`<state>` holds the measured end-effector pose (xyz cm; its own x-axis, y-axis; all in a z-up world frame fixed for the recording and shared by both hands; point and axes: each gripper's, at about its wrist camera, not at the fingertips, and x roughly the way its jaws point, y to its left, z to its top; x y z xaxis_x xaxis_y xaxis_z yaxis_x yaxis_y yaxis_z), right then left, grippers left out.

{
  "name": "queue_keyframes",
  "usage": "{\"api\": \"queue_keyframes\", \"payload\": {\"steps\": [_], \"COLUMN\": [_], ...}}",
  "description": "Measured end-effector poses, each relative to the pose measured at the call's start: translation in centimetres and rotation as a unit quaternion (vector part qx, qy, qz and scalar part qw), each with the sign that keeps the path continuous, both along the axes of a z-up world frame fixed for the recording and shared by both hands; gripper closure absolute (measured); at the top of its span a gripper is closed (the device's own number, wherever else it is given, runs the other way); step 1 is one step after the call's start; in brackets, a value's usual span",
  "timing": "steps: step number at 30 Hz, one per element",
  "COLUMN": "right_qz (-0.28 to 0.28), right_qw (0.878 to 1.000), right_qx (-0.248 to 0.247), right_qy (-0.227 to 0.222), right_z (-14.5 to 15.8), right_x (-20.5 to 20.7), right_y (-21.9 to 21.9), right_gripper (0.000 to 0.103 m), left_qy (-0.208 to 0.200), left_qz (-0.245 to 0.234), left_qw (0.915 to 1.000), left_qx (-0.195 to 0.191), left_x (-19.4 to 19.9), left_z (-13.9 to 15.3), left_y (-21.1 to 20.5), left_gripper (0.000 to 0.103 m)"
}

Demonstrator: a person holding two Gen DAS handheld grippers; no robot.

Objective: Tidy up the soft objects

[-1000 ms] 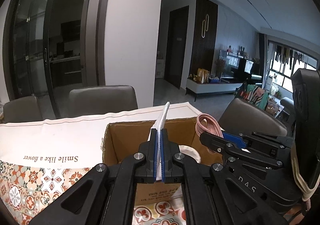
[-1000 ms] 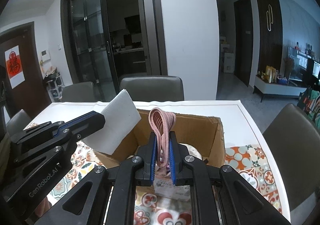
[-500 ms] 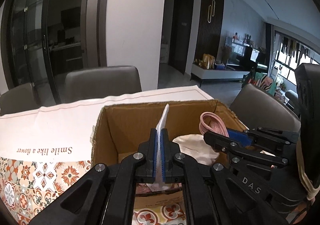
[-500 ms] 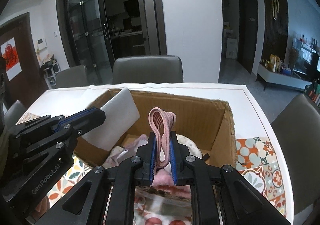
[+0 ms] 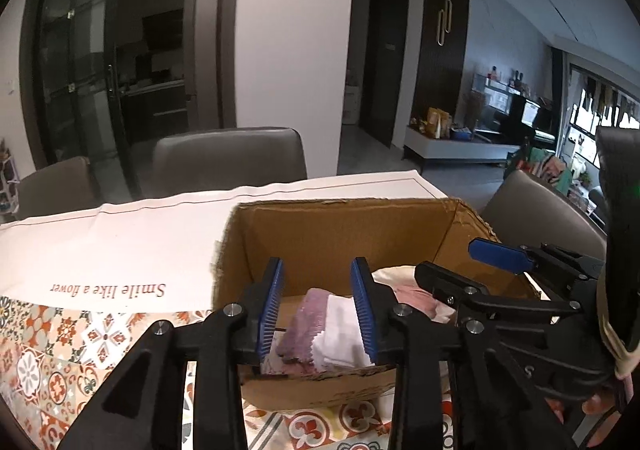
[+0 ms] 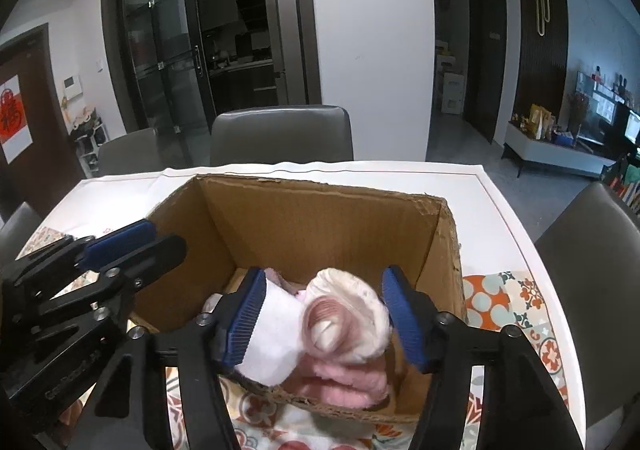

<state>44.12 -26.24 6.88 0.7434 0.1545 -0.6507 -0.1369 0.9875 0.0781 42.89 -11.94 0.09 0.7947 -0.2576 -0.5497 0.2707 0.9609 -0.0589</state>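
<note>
Your left gripper and right gripper have just been opening; both sets of fingers stand apart over the open brown cardboard box on the bench, pressing nothing. The white folded cloth and the pink looped band lie loose below them on the soft pile inside. These are light, limp pieces that sag and slip; pinch a folded edge or bunched middle.
</note>
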Motion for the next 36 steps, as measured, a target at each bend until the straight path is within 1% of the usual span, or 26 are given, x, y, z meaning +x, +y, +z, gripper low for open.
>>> {"api": "queue_keyframes", "payload": {"steps": [4,8,10,12,14,18,19,21,23,26,31,36], "right_qz": [-0.009,-0.034,-0.043,-0.052,-0.062,-0.071,-0.076,-0.087,-0.093,-0.093,-0.098,-0.097], "right_qw": [1.000,0.999,0.999,0.998,0.997,0.996,0.995,0.994,0.992,0.992,0.990,0.989], "right_qx": [-0.005,-0.015,-0.017,-0.019,-0.021,-0.019,-0.021,-0.025,-0.026,-0.021,-0.031,-0.026], "right_qy": [0.001,-0.013,-0.021,-0.033,-0.041,-0.055,-0.059,-0.068,-0.077,-0.087,-0.102,-0.110], "right_z": [0.5,1.7,2.5,3.7,4.6,6.4,6.8,7.7,8.5,9.3,10.1,10.3], "right_x": [-0.3,-2.0,-3.0,-4.8,-6.2,-9.7,-10.6,-12.3,-14.2,-16.6,-20.2,-23.3], "right_y": [0.0,0.0,0.0,0.1,0.1,0.3,0.4,0.6,0.8,1.0,1.6,1.6], "right_gripper": [0.040,0.040,0.040,0.040,0.040,0.040,0.040,0.040,0.040,0.040,0.040,0.040], "left_qy": [-0.012,-0.015,-0.021,-0.031,-0.045,-0.072,-0.076,-0.086,-0.091,-0.098,-0.115,-0.124], "left_qz": [0.018,0.028,0.031,0.034,0.041,0.055,0.058,0.066,0.068,0.073,0.084,0.086], "left_qw": [0.9997,0.9994,0.9993,0.9989,0.9981,0.9958,0.9953,0.9939,0.9934,0.9923,0.9894,0.9879], "left_qx": [0.014,0.010,0.007,0.002,0.002,0.014,0.016,0.018,0.018,0.020,0.029,0.035], "left_x": [-1.0,-2.6,-3.9,-5.7,-7.4,-10.8,-11.4,-13.1,-14.7,-16.9,-20.5,-23.5], "left_z": [0.7,1.7,2.3,3.2,4.1,5.7,6.0,6.6,7.1,7.5,8.0,8.0], "left_y": [0.4,1.2,1.5,1.8,2.0,2.3,2.5,2.8,3.1,3.5,4.1,4.4], "left_gripper": [0.069,0.068,0.065,0.056,0.055,0.048,0.048,0.043,0.040,0.039,0.032,0.023]}}
